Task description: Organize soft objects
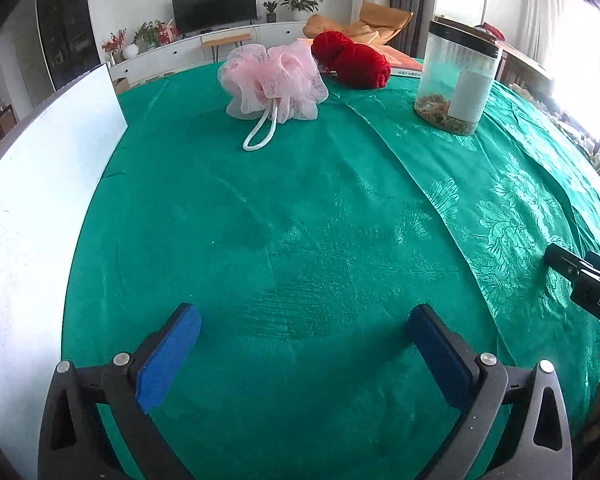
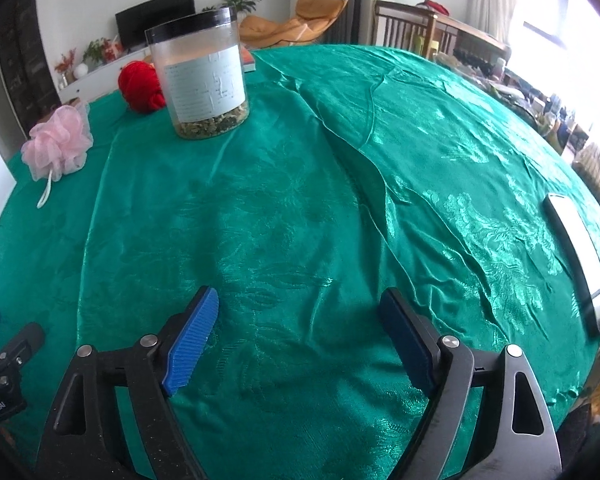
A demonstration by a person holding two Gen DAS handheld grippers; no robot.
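The left gripper [image 1: 304, 320] stood wide open at the bottom of the frame, empty above the green tablecloth [image 1: 300, 208]. The right gripper [image 2: 300, 304] was likewise spread wide and held nothing. In the left wrist view, a pink mesh bath pouf [image 1: 272, 80] sat at upper centre, its white cord loop toward the camera, with red yarn [image 1: 352, 60] just behind it, possibly touching. A clear jar [image 1: 456, 76] stood at upper right. A phone [image 2: 580, 256] lay at the right edge.

"DAS", perhaps cropped, on right tongs [image 1: 596, 300]
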